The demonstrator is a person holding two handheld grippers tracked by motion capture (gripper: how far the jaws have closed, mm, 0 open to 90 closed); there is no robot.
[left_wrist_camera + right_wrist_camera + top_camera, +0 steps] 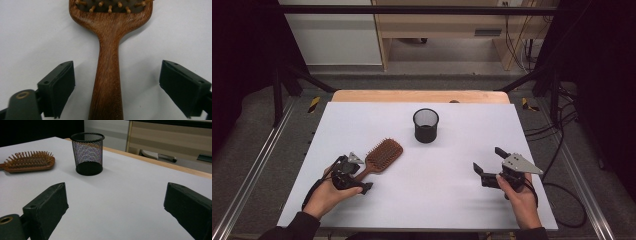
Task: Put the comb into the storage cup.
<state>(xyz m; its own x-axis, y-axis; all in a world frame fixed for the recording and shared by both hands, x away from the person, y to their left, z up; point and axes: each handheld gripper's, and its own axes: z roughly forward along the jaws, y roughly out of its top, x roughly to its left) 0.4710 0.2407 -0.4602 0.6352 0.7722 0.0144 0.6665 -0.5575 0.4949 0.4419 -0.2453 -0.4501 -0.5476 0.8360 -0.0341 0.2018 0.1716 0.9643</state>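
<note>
**Both grippers spread, brush handle between the left jaws**

Your left hand comes in from the lower left of the high view, forearm angled up and to the right, w/ the left gripper low over the white table. In the left gripper view its jaws stand wide apart, one on each side of the wooden hairbrush handle, neither touching it (released, nothing grasped). The brush lies flat, bristles up, head pointing toward upper right in the high view.

Your right hand sits lower right, wrist roughly straight, right gripper aimed up-left. Its jaws are also spread, bare table between them. The black mesh cup stands upright at center-top of the table, well apart from both grippers & the brush.
</note>
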